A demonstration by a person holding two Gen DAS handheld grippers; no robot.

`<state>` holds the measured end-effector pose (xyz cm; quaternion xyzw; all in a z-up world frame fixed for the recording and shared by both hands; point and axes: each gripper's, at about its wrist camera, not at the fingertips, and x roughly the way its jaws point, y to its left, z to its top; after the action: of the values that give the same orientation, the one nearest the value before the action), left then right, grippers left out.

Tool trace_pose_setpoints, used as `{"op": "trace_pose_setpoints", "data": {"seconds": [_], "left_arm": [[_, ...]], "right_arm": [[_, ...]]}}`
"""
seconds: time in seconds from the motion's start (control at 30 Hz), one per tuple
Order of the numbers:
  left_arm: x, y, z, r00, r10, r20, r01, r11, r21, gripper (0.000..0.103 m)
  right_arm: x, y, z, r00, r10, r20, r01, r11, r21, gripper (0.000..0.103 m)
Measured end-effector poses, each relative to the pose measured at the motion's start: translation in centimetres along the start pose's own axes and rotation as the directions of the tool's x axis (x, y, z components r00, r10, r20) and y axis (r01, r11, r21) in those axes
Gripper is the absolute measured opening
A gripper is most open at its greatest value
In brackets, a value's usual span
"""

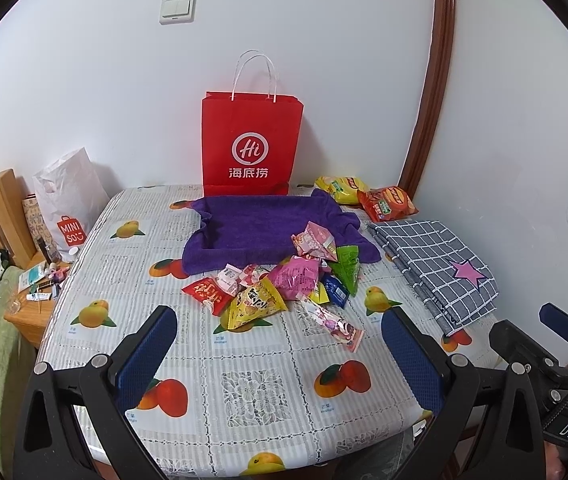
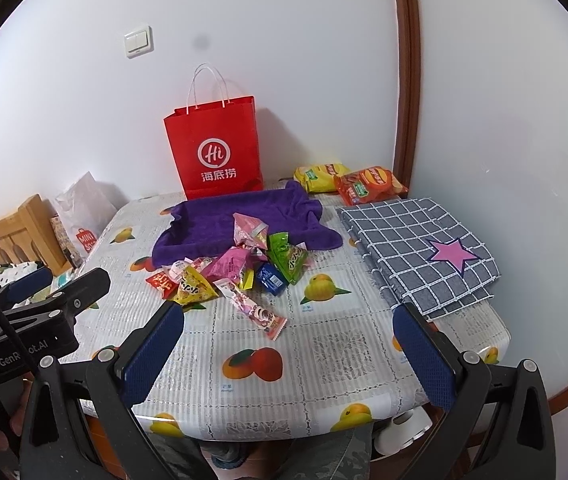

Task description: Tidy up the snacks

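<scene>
On the desk (image 1: pixel 243 380), largest first: a red bag (image 1: pixel 249 144) stands against the wall, likely the snacks' destination; a purple towel (image 1: pixel 259 228) lies before it; the snacks (image 1: pixel 284 288) sit heaped at its near edge. Both tongs, left (image 1: pixel 279 350) and right (image 2: pixel 290 346), hover released, empty.

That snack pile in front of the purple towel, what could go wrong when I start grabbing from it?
The snack pile is loose and overlapping, so closing on one packet may drag or pinch its neighbours. The long pink packet lies flat on the glossy tablecloth and may slide instead of lifting. The purple towel is rumpled under the pile's far edge, so the left gripper or right gripper could snag fabric.
</scene>
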<state>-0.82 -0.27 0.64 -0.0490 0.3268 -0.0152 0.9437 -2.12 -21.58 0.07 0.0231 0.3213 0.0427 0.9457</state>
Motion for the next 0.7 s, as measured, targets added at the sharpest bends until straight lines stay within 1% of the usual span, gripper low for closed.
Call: {"op": "trace_pose_setpoints", "data": {"seconds": [0.2,0.3,0.4,0.6,0.7], "left_arm": [[0.6,0.0,-0.1,1.000,-0.008,0.000,0.008,1.000,0.005,0.103],[1.2,0.0,-0.5,1.000,-0.009,-0.005,0.009,1.000,0.007,0.103],[2.7,0.3,-1.1,0.999,-0.006,-0.032,0.007,1.000,0.008,0.103],[5.8,1.3,-2.3,0.996,-0.007,-0.090,0.006,1.000,-0.008,0.103],[7.6,2.1,-2.7,0.993,-0.008,-0.119,0.005,1.000,-0.022,0.102]], "right_arm": [[0.6,0.2,-0.1,1.000,0.003,0.008,-0.002,1.000,-0.017,0.103],[1.2,0.4,-0.2,1.000,0.009,0.025,-0.009,1.000,-0.014,0.103],[2.5,0.5,-0.4,1.000,0.010,0.017,-0.010,1.000,-0.017,0.103],[6.0,0.9,-1.1,0.999,-0.010,-0.051,0.009,1.000,-0.015,0.103],[7.8,1.1,-1.5,0.997,-0.008,-0.083,0.007,1.000,-0.011,0.103]]}}
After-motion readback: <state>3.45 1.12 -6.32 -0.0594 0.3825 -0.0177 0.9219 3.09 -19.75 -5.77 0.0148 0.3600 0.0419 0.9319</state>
